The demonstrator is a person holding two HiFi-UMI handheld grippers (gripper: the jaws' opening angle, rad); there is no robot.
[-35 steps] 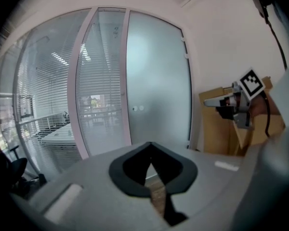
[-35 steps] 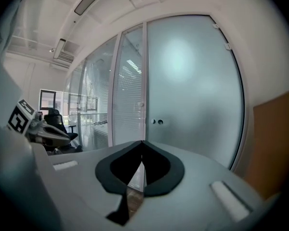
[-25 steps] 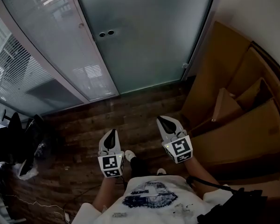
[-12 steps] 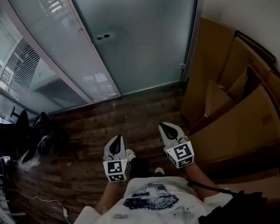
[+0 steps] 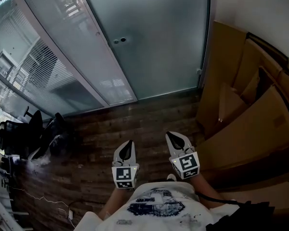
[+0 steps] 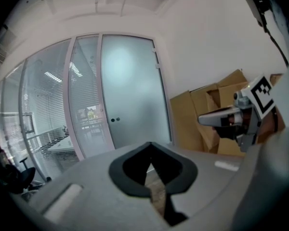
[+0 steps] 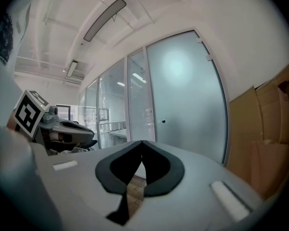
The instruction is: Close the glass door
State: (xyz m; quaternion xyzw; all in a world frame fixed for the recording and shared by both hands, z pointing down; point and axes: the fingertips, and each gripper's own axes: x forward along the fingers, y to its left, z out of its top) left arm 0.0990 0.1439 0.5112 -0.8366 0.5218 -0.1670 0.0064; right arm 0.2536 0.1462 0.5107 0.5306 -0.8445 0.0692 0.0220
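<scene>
As the glass door (image 5: 154, 37) stands ahead across the floor (image 5: 135, 117), seemingly already shut, the left gripper (image 5: 128, 144) and right gripper (image 5: 171, 137), both closed and empty, should only verify its edge gently.

left tongs (image 5: 129, 142) and right tongs (image 5: 168, 134) side by side, jaws together

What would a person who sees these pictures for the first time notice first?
Most likely the large frosted glass door, filling the upper head view. Then the cardboard boxes piled at the right, and the left gripper and right gripper, both shut, low in the middle.
</scene>
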